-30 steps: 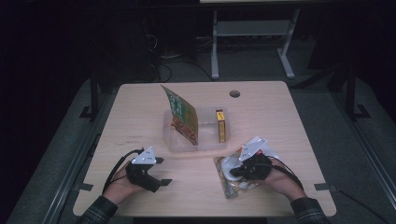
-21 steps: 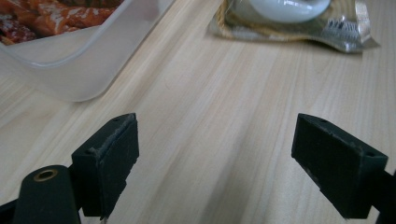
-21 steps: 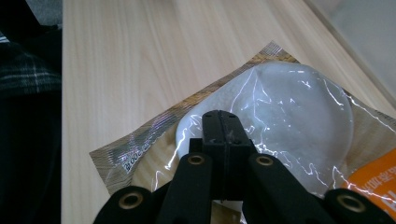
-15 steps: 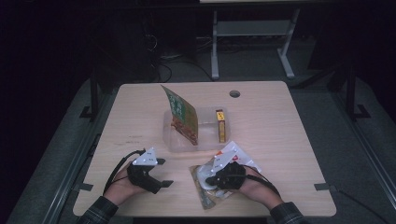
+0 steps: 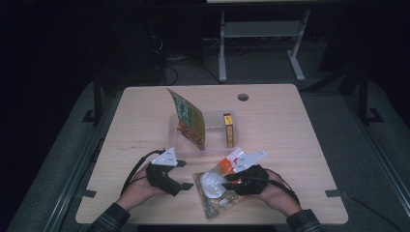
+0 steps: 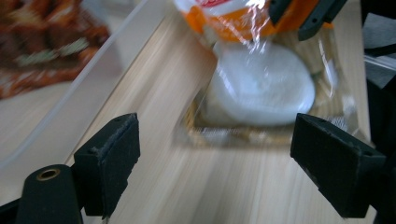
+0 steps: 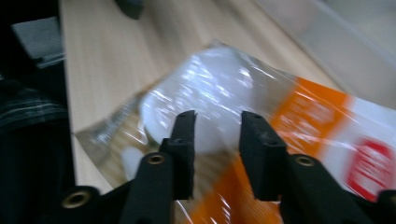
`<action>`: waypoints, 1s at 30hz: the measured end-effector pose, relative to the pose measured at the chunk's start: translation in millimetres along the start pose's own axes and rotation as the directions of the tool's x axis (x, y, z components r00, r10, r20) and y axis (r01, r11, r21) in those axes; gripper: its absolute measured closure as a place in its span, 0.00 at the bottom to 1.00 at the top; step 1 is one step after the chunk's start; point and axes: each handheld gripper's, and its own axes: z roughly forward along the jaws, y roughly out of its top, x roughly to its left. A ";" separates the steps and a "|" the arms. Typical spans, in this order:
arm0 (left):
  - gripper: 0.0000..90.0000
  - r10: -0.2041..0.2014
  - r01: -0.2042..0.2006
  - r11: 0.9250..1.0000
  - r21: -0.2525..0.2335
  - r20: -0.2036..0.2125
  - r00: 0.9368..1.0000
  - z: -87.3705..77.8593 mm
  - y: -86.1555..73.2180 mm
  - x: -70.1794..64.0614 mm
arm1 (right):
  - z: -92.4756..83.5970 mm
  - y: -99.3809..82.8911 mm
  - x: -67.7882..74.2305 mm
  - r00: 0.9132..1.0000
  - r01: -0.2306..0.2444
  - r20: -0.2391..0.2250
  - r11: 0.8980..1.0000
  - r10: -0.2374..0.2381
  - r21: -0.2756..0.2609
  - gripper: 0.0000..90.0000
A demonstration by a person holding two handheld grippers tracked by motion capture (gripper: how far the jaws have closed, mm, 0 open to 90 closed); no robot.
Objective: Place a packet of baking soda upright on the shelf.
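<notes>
The wooden table [image 5: 145, 125] spreads wide. At its centre sits a clear tray [image 5: 215, 126], a green-and-brown packet [image 5: 188, 118] leaning inside toward ten o'clock, a small yellow box [image 5: 227, 129] just beside it at three o'clock. Down at six o'clock lies the clear noodle bag [image 5: 216, 191]. The right gripper [image 5: 227, 180] hangs over it, jaws just parted a little, pads off the film. At nine o'clock of the bag, the left gripper [image 5: 190, 185] stands wide open, holding nothing.
</notes>
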 end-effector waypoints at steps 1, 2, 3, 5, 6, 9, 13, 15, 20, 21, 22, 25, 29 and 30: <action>0.17 0.005 -0.005 1.000 0.000 0.003 1.000 4.6 3.3 -0.2 | -4.7 -3.1 -3.4 1.000 -0.014 0.019 1.000 0.014 -0.011 0.66; 0.17 0.008 -0.009 1.000 0.006 0.013 1.000 9.4 6.7 -0.1 | -9.4 -6.1 -6.4 0.999 -0.035 0.025 0.999 0.036 -0.020 0.63; 0.18 0.017 -0.017 1.000 0.013 0.019 1.000 14.5 10.1 0.1 | -18.2 -12.0 -10.5 0.997 -0.052 0.063 0.998 0.054 -0.038 0.57; 0.18 0.021 -0.022 1.000 0.018 0.038 0.999 28.7 18.7 0.6 | -26.6 -17.7 -14.3 0.994 -0.067 0.087 0.996 0.072 -0.057 0.52; 0.18 0.021 -0.022 1.000 0.018 0.038 0.999 28.7 18.7 0.6 | -26.6 -17.7 -14.3 0.994 -0.067 0.087 0.996 0.072 -0.057 0.52; 0.18 0.019 -0.021 0.999 0.034 0.052 0.998 48.2 29.0 2.9 | -39.7 -28.4 -19.0 0.986 -0.100 0.122 0.991 0.111 -0.091 0.44; 0.22 0.009 -0.012 0.999 0.037 0.077 0.997 60.4 34.3 5.3 | -45.2 -34.2 -21.2 0.984 -0.109 0.129 0.989 0.121 -0.102 0.41; 0.24 0.022 -0.026 0.998 0.048 0.088 0.996 69.0 37.2 7.4 | -46.5 -35.7 -21.6 0.983 -0.113 0.130 0.988 0.127 -0.106 0.39; 0.35 0.002 -0.013 0.997 0.082 0.130 0.992 83.1 38.6 8.0 | -46.5 -36.0 -21.3 0.984 -0.113 0.127 0.987 0.127 -0.113 0.39; 0.39 -0.024 0.011 0.996 0.084 0.155 0.988 83.6 37.9 9.6 | -46.6 -36.5 -21.6 0.984 -0.109 0.131 0.987 0.124 -0.118 0.38; 0.42 -0.024 0.011 0.996 0.084 0.155 0.988 83.6 37.9 9.6 | -47.1 -36.5 -21.6 0.983 -0.112 0.131 0.987 0.127 -0.115 0.38; 0.54 -0.042 0.025 0.996 0.087 0.203 0.978 84.0 35.8 10.1 | -47.7 -36.6 -22.6 0.983 -0.109 0.135 0.987 0.125 -0.118 0.38; 0.68 -0.043 0.024 0.996 0.081 0.245 0.969 84.8 34.7 10.1 | -48.3 -36.4 -23.4 0.981 -0.113 0.141 0.986 0.130 -0.125 0.38; 0.73 -0.036 0.016 0.996 0.082 0.240 0.970 84.8 35.0 8.7 | -48.8 -36.3 -23.6 0.981 -0.112 0.142 0.985 0.130 -0.130 0.38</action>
